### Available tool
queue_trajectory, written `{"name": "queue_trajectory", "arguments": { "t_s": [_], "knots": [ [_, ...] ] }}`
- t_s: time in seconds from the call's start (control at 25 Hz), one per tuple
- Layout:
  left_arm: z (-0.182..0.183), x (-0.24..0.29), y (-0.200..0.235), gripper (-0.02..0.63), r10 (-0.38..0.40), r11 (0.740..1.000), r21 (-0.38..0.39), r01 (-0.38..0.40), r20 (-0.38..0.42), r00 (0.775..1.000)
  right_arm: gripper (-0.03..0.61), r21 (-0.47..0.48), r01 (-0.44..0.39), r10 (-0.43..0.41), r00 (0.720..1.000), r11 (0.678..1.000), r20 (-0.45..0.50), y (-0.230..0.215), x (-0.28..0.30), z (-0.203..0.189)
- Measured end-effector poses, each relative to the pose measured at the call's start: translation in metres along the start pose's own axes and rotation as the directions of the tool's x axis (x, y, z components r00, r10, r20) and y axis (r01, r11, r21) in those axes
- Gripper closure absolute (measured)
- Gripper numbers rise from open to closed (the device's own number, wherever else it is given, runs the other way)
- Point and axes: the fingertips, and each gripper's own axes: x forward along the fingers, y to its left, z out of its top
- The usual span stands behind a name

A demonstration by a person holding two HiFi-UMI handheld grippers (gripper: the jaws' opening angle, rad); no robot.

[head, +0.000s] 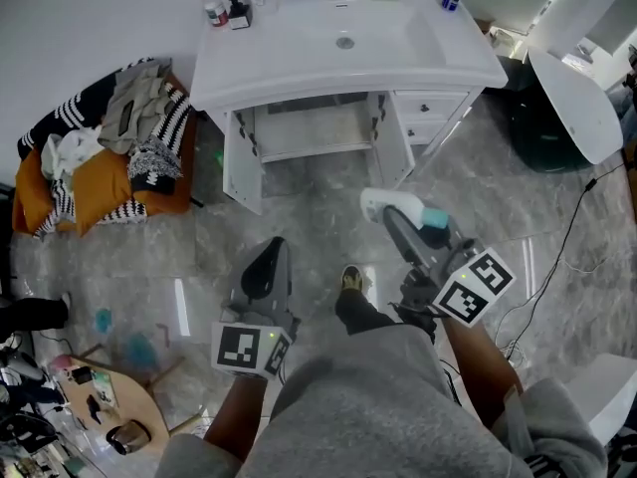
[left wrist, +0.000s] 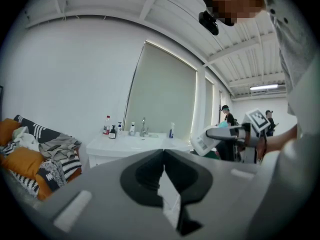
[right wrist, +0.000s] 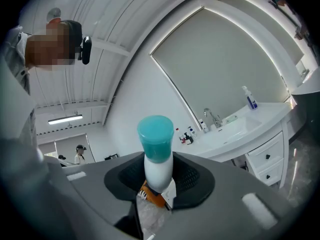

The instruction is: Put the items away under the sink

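The person is standing on the grey floor [head: 299, 207] and is facing the sink [head: 383, 40]. The cabinet [head: 311, 130] under the sink is showing an open front, with its two doors swung outward.

The right gripper [head: 403, 225] is grasping a white bottle [head: 384, 204] with a teal cap. In the right gripper view the jaws are pressing on the white body from both sides, and the cap is standing out above them. The left gripper [head: 271, 257] is clenched and is carrying nothing: in its own view the two jaws are meeting at their tips with no thing between them.

The bottle is hanging in the air over the floor, well apart from the cabinet. Seen from the head view, its long axis is lying across the jaws, almost parallel to the front of the cabinet, with the cap pointing to the person's right. The open front is lying ahead of the right gripper and a little to its left, and this gripper is nearer to it than the left one.

I am judging that the carrying step is under way, and the next move is probably asking for a reach forward and down into the opening. Several small bottles [head: 227, 6] are standing on the counter [head: 249, 58], so more items are probably waiting.
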Motion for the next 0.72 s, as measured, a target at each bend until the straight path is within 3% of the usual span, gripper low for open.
{"name": "queue_trajectory", "arguments": {
  "t_s": [0.32, 0.72],
  "knots": [
    [0.015, 0.044, 0.004, 0.603, 0.040, 0.999, -0.001, -0.040, 0.015, 0.999, 0.446, -0.013, -0.041, 0.041, 0.999, 0.999, -0.018, -0.032, 0.026, 0.014],
    [0.029, 0.062, 0.015, 0.603, 0.097, 0.995, 0.008, -0.097, 0.033, 0.995, 0.445, 0.009, -0.092, 0.092, 0.996, 0.996, -0.016, -0.046, 0.049, 0.024]
  ]
}}
